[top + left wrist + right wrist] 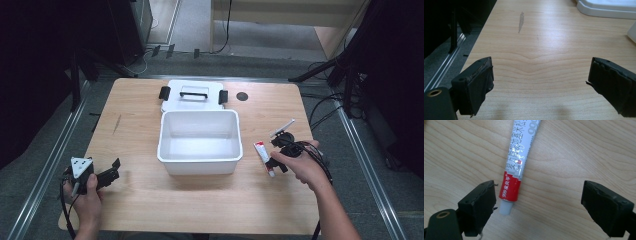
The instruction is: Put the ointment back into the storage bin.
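Just right gripper [537, 202] jaws wide, straddling ointment tube [520, 160], table bare around

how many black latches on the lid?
2: one latch at the left end of the white lid behind the bin, one latch at its right end. The bin hides the lid's near edge.

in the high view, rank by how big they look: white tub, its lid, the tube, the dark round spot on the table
1. White tub, largest.
2. Lid, partly hidden behind the tub, so its full size is unsure.
3. Tube, lying by the right hand-held gripper.
4. Dark round spot, smallest.
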The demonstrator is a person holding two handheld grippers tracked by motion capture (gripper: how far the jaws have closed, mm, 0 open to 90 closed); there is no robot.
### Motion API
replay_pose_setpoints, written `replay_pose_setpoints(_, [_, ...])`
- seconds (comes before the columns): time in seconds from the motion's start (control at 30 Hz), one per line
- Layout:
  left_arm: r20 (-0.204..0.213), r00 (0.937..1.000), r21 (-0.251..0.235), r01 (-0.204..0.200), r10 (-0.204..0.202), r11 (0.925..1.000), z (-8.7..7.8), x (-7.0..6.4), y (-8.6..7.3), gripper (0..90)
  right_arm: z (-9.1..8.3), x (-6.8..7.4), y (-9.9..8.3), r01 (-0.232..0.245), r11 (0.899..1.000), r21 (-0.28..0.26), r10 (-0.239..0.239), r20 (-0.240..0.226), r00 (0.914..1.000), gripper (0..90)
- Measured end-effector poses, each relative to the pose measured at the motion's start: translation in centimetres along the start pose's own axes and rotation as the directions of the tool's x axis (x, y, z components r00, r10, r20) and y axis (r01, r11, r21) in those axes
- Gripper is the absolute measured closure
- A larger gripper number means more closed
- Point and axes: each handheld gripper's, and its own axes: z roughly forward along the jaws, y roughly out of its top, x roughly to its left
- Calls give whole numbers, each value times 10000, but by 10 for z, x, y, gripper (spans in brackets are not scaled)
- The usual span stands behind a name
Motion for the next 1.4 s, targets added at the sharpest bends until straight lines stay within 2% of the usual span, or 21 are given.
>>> replay_pose_setpoints(0.17, [1,10000,29,3,-3,10000,0,0,0,64,2,3,10,152,9989,440,-156,100,9998,143])
replay_pose_setpoints(0.33, [17,10000,38,20,-20,10000,0,1,0,64,5,9,21,283,9957,884,-303,214,9993,224])
replay_pose_setpoints(0.47, [36,10000,20,57,-57,10000,0,1,0,64,9,12,28,404,9940,1014,-409,26,9992,309])
replay_pose_setpoints(0.7, [39,10000,29,87,-87,10000,1,1,0,64,15,12,37,165,9901,1395,-154,-93,9998,451])
replay_pose_setpoints(0.9, [32,10000,25,92,-92,10000,1,1,0,64,19,10,39,59,9850,1723,1,-351,9994,537])
replay_pose_setpoints(1.0, [40,9999,29,93,-94,10000,1,1,0,64,21,11,40,59,9800,1991,29,-436,9990,548])
replay_pose_setpoints(1.13, [42,9999,17,101,-101,9999,1,1,0,65,23,13,39,394,9759,2146,-261,-645,9976,577])
replay_pose_setpoints(1.27, [48,9999,16,100,-100,9999,1,1,0,64,25,14,38,691,9685,2391,-540,-690,9962,650])
replay_pose_setpoints(1.4, [55,9999,42,104,-104,9999,1,2,1,64,29,15,38,1179,9632,2414,-1009,-815,9916,692])
